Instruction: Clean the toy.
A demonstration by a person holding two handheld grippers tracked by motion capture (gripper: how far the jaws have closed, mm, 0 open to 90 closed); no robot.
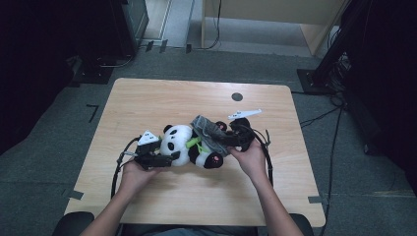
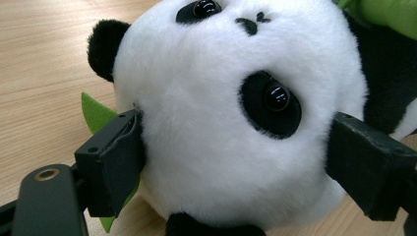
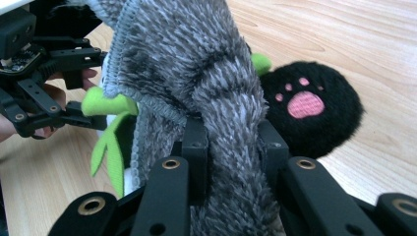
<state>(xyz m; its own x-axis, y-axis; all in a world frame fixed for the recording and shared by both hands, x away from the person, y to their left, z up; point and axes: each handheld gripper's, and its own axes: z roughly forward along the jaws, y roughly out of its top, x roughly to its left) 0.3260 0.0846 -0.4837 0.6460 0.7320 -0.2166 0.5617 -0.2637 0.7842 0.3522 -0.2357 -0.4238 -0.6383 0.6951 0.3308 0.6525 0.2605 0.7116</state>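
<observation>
A black-and-white panda plush [image 1: 184, 145] lies on its side at the middle of the wooden table [image 1: 147, 98], with a green leaf [image 1: 194, 144] at its chest. My left gripper [image 1: 167, 153] grips its white head [image 2: 211, 123]; both pads [image 2: 118, 162] dent the fur. A grey fuzzy cloth [image 1: 209, 130] drapes over the panda's body. My right gripper [image 1: 225, 141] is shut on a fold of this cloth [image 3: 196, 64], close to the black foot with the pink paw print [image 3: 305, 105]. The left gripper [image 3: 44, 93] also shows beyond the cloth in the right gripper view.
A small dark round spot [image 1: 237, 97] marks the table's far side. Bare wood lies all around the plush. Cables [image 1: 319, 118] run over the grey floor to the right, and dark stands [image 1: 339, 44] rise beyond the table.
</observation>
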